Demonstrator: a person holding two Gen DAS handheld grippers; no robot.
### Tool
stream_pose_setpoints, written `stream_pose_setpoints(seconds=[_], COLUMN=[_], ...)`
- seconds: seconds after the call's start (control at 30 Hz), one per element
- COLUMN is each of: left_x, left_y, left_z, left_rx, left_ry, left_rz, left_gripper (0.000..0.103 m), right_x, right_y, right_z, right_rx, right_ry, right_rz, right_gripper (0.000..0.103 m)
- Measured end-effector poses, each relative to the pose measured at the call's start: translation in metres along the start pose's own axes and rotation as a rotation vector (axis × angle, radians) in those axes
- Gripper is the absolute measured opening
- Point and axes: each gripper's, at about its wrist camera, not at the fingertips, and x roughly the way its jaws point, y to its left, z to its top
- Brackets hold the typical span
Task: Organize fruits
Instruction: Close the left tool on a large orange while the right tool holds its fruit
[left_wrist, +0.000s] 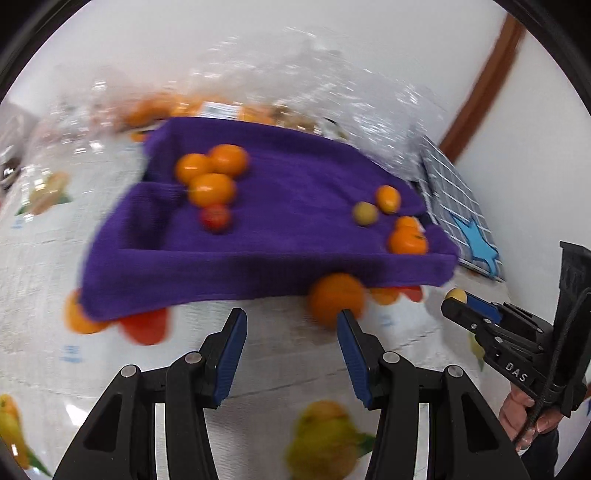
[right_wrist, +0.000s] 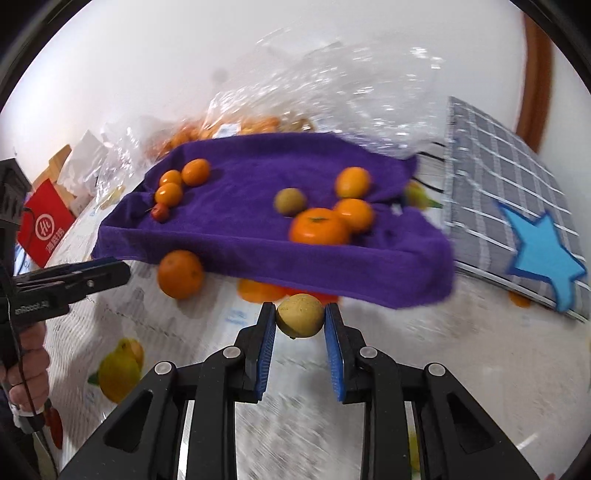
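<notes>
Sorting fruit w/ the purple towel (right_wrist: 258, 229) as our base, far side of table. Loose orange (right_wrist: 180, 274) sits near its left edge. Our right gripper (right_wrist: 300, 325) pinches the yellow-green fruit (right_wrist: 300, 315) at its widest part; prob firm, light, rolls easily. Left gripper (left_wrist: 291, 350) gapes, empty.

I read "DAS" in pale letters on the black body of the right gripper (left_wrist: 458, 298) — just right of the purple towel (left_wrist: 295, 206). Left of that towel stands a red bag (right_wrist: 46, 229) bearing a white round "HL" logo — the characters beneath it are blurred.
</notes>
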Motion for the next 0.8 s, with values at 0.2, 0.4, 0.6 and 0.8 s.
stream_pose_setpoints(seconds=[0.2,0.4,0.6,0.8], left_x=[0.021,0.039,0.012,-0.025], left_y=[-0.03,-0.038,-0.03,0.011], left_z=[0.003,0.003,0.005,0.026], left_rx=[0.027,-0.006,-0.018,-0.116], left_ry=[0.018,0.025,-0.016,-0.057], left_rz=[0.001,0.062,0.056,0.107], left_gripper=[0.052,0.04,0.04,0.04], right_x=[-0.024,-0.036,-0.045,-0.04], right_y=[-0.031,-0.05,-0.053,-0.045], right_z=[-0.01,-0.013,-0.001,0.026], right_rx=[0.035,0.072,0.064,0.052], right_ry=[-0.021,-0.033,-0.065,-0.105], right_rz=[-0.047,-0.06,-0.064,-0.057], right_gripper=[0.027,0.027,0.027,0.027])
